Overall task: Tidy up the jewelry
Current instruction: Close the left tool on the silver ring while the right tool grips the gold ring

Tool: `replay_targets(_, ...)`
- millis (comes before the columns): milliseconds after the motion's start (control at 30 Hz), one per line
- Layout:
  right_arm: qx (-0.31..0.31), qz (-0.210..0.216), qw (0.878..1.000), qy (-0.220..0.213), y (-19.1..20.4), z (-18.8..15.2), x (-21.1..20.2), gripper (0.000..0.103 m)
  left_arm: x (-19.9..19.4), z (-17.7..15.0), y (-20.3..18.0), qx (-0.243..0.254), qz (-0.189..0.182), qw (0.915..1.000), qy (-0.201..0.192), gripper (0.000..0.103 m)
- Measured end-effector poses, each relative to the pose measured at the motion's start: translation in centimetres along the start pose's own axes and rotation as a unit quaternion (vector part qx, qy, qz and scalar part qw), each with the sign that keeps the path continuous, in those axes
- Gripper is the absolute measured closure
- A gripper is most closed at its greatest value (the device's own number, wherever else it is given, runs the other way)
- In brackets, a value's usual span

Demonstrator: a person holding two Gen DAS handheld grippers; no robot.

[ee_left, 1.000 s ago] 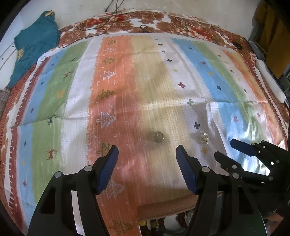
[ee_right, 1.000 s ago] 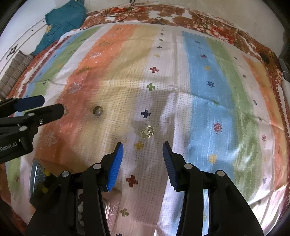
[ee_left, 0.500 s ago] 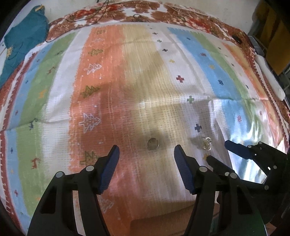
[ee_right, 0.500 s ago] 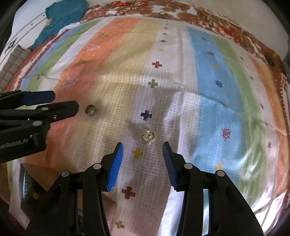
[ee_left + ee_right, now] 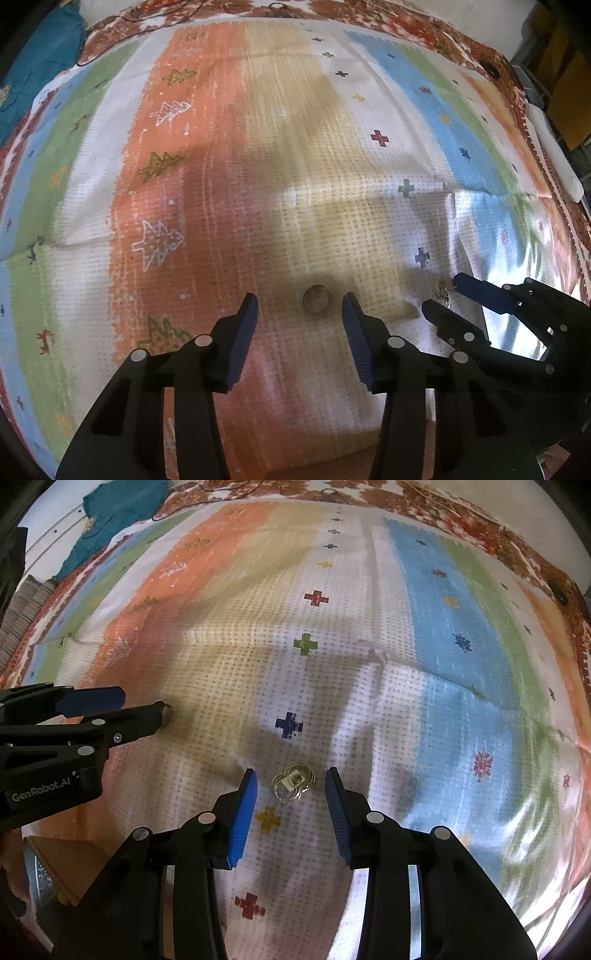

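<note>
Here the left hand-held gripper [image 5: 299, 314] hangs low over a striped cloth [image 5: 229, 177], its blue-padded fingers spread wide with a small round ring [image 5: 316, 300] lying on the cloth between the tips, touching neither pad. The ring looks like a dull gold band, seen slightly from above so its opening shows as a dark oval; it sits on the tan stripe near the edge of the orange one. In the right wrist view the same ring [image 5: 164, 713] is mostly hidden behind the left gripper's near finger.

The right hand-held gripper [image 5: 291, 788] is also open wide, its fingers on either side of a small cluster of jewelry [image 5: 293, 782] on the white part of the cloth. That piece is made of thin, shiny gold-toned loops overlapping one another, with a small pale square at the middle; what the square is cannot be told. It lies just beyond a yellow cross and nearer than a dark blue cross in the pattern, and neither pad touches it.

At the near left edge of the right wrist view, a brown box [image 5: 66, 864] with a patterned silver side rests on the cloth. A teal garment [image 5: 118, 513] lies at the far left corner.
</note>
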State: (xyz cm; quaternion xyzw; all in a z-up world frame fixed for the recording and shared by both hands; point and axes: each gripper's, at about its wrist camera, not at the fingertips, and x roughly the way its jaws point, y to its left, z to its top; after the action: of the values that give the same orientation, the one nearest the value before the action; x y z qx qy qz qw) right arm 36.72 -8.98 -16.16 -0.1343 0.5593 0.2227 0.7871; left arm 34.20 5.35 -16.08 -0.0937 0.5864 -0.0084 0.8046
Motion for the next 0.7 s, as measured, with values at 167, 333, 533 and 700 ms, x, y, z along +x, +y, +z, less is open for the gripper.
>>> replay_targets(167, -0.002, -0.007, 1.000, 0.004, 0.0, 0.0, 0.2, 0.073, 0.9, 0.2, -0.3, 0.007, -0.021, 0.9996, 0.016, 0.067)
replay_targets(333, -0.006, -0.009, 1.000, 0.009, 0.1, 0.0, 0.3, 0.084, 1.2, 0.2, -0.7, 0.017, -0.012, 0.9996, 0.019, 0.078)
replay_targets(533, -0.012, -0.008, 1.000, 0.005, 0.1, 0.0, 0.3, 0.087, 1.2, 0.2, -1.0, 0.022, -0.005, 0.9996, 0.014, 0.085)
replay_targets(700, -0.013, -0.011, 1.000, -0.001, 0.3, -0.2, -0.4, 0.087, 0.5, 0.1, -1.0, 0.024, 0.005, 0.9997, 0.005, 0.085)
